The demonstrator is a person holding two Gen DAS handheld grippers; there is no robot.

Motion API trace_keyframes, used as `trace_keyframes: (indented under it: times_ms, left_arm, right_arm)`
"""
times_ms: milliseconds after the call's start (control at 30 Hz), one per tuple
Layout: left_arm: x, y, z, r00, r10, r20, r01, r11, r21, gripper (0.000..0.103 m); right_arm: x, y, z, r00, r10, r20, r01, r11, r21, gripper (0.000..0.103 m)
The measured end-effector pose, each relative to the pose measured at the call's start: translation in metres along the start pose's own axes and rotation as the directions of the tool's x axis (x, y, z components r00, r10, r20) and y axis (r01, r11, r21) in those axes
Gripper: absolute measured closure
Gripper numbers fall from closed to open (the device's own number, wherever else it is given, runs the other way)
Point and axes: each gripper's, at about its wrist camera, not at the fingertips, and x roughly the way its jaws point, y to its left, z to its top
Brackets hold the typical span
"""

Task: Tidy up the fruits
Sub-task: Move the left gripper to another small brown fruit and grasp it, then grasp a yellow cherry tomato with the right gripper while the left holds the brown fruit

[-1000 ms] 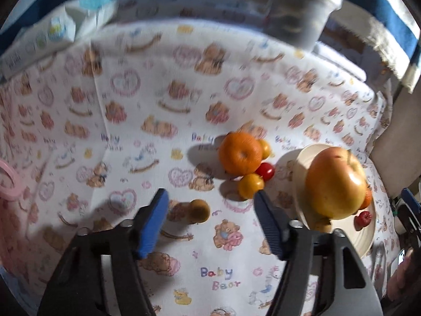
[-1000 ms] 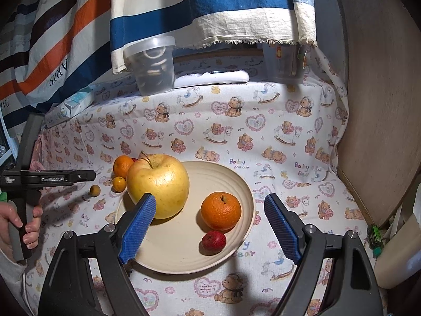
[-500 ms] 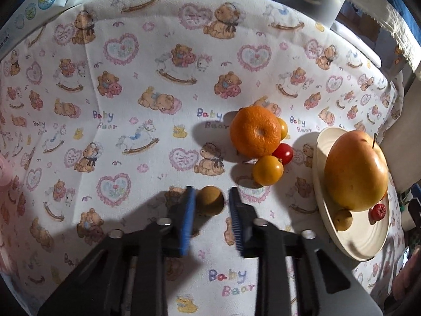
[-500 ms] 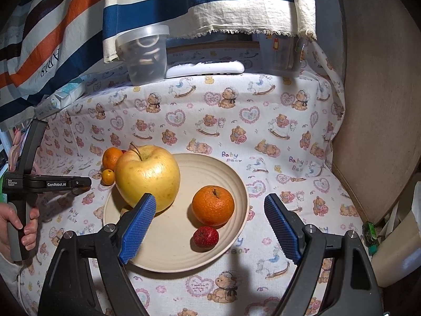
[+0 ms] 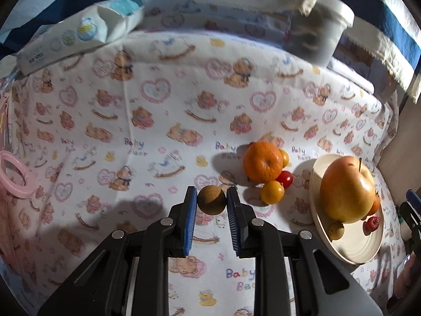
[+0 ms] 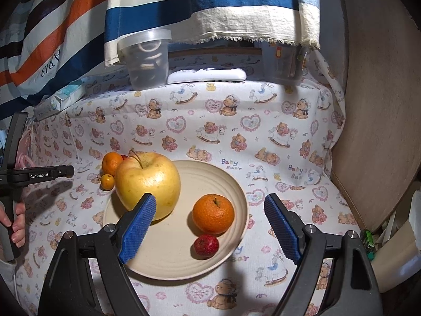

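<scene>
Left gripper (image 5: pixel 211 205): its blue ribbed pads pinch a small brown fruit (image 5: pixel 211 200) from both sides. The fruit is round, dull and rough-skinned, tan on its lit top and dark beneath, and sits at the tips of the fingers above the cloth (image 5: pixel 158 131), which is white with printed bears, hearts and rocking horses.

Just right of the held fruit lies a loose cluster on the cloth: an orange (image 5: pixel 261 161) with a dimpled, glossy skin, a yellow-orange small fruit (image 5: pixel 272 192) touching its near side, a red cherry tomato (image 5: pixel 284 179) beside both, and another yellow one (image 5: pixel 284 157) partly hidden behind the orange.

Farther right stands a cream plate (image 5: pixel 350 247) bearing a large yellow-red apple (image 5: pixel 347 188) with a stem, a small brownish fruit (image 5: pixel 336 230) and a small red fruit (image 5: pixel 372 223).

Right gripper (image 6: pixel 209 223): jaws spread wide and empty, hanging over the plate (image 6: pixel 231 184), where the apple (image 6: pixel 147 181), a second orange (image 6: pixel 213 213) and the red fruit (image 6: pixel 206 245) lie apart from one another.
</scene>
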Motion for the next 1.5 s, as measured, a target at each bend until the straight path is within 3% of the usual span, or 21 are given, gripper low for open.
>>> trace_keyframes:
  times_ms: [433, 700, 933, 1067, 1233, 1500]
  left_arm:
    - [-0.012, 0.029, 0.008, 0.998, -0.022, 0.052, 0.026, 0.996, -0.089, 0.081]
    - [-0.015, 0.036, 0.009, 0.998, -0.042, 0.056, 0.048, 0.991, -0.123, 0.081]
    - [-0.009, 0.041, 0.009, 0.999, -0.045, 0.026, 0.048, 0.988, -0.145, 0.081]
    - [-0.003, 0.043, 0.008, 0.999, -0.049, 0.003, 0.049, 0.987, -0.153, 0.081]
    - [-0.001, 0.042, 0.007, 0.999, -0.047, -0.004, 0.046, 0.988, -0.146, 0.081]
    - [0.005, 0.036, 0.005, 1.000, -0.025, -0.020, 0.022, 0.992, -0.127, 0.081]
  right_arm:
    - [-0.025, 0.087, 0.046, 0.996, 0.082, 0.033, -0.077, 0.989, -0.123, 0.017]
    - [0.007, 0.152, 0.059, 0.983, 0.165, -0.078, -0.176, 0.969, -0.171, 0.018]
    - [0.058, 0.168, 0.052, 0.954, 0.204, -0.222, -0.237, 0.962, -0.133, 0.019]
    - [0.086, 0.177, 0.042, 0.933, 0.200, -0.299, -0.253, 0.956, -0.150, 0.026]
    - [0.108, 0.184, 0.035, 0.923, 0.165, -0.348, -0.233, 0.959, -0.162, 0.034]
    - [0.120, 0.196, 0.031, 0.941, 0.095, -0.323, -0.176, 0.957, -0.229, 0.043]
